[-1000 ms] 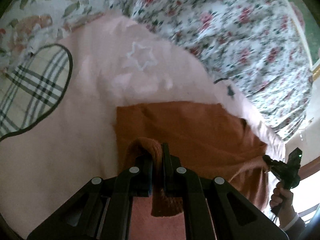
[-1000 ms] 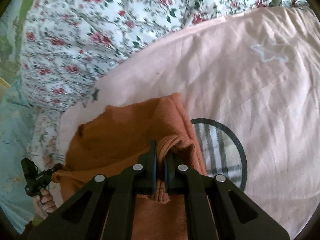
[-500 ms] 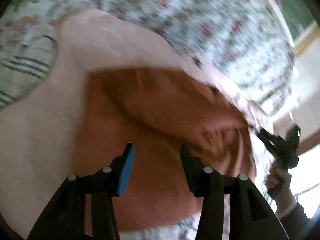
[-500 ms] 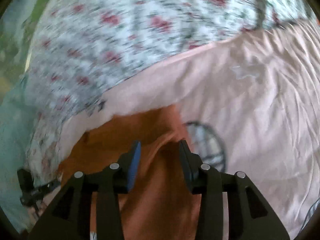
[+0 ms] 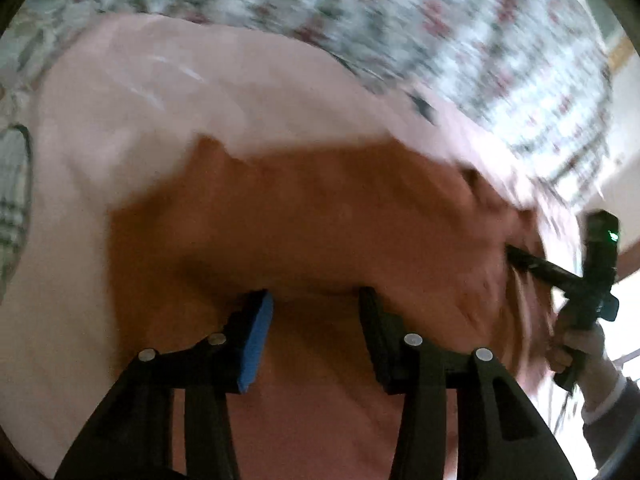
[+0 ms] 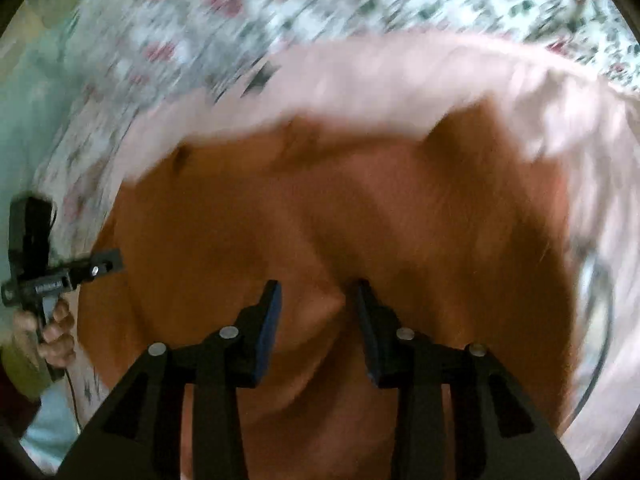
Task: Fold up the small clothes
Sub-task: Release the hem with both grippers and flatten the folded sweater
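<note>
Both views are motion-blurred; fine detail is lost.

Left wrist view, left to right: a plaid patch with a dark outline sits at the far left edge, well left of the left hand-held gripper. It belongs to a pale pink sheet that spreads beyond and to the left of the fingers. The orange garment lies on the pink sheet straight ahead of the left hand-held gripper and beneath its tips. It looks rust-orange, soft and thick, with a dark fold running across it just ahead of the fingertips and small puckers toward its right end. The jaws stand spread, one blue pad showing on the left finger; they have just narrowed a little after letting go, and no cloth is pinched between them. Floral bedding fills the far side. At the right edge a person's hand carries the right hand-held gripper, its tips against the garment's right end.

Right wrist view, left to right: the other hand with the left hand-held gripper is at the left edge, tips at the garment's left border. The orange garment fills the middle, with broad shaded creases and a raised fold lying between the spread fingers of the right hand-held gripper. Those jaws have also just narrowed slightly; the pads do not press the fold. A curved dark outline shows on the pink sheet to the right.
</note>
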Demonstrator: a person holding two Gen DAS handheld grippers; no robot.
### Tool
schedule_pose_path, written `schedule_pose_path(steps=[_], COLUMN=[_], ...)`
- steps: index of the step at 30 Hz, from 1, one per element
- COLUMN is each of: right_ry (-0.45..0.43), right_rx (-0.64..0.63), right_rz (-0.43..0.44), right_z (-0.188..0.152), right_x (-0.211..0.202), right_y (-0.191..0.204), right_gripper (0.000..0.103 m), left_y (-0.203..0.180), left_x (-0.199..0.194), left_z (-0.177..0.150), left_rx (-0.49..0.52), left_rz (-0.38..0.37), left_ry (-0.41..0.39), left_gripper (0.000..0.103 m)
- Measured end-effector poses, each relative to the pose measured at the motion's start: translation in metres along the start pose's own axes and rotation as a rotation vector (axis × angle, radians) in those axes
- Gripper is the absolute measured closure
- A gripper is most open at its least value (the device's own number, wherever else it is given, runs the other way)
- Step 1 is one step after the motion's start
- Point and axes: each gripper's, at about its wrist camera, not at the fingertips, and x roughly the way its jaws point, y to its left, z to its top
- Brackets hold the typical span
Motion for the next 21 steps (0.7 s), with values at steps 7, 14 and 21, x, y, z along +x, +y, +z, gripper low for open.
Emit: schedule_pose_path(steps=[7,14,21], right_ry=[-0.081,-0.075,0.121], right_rx=[0.213,0.084,-0.139], right_rz=[-0.067,0.065,0.244], right_z=[0.011,-0.018,-0.070], right_x=[-0.010,-0.029,0.007], right_y=[-0.044,0.018,0.099], right_gripper=[0.094,0.090,0.090], left_y=[0.065,0.050,-0.004], left_x=[-0.010,-0.048,-0.076], left_z=[0.008,-0.032,-0.103], left_rx=[-0.124,-0.197,-0.236], left_rz=[-0.041,-0.001,-0.046], left_ry=[-0.051,-0.095,-0.076], left_gripper=[0.088,0.065,0.058])
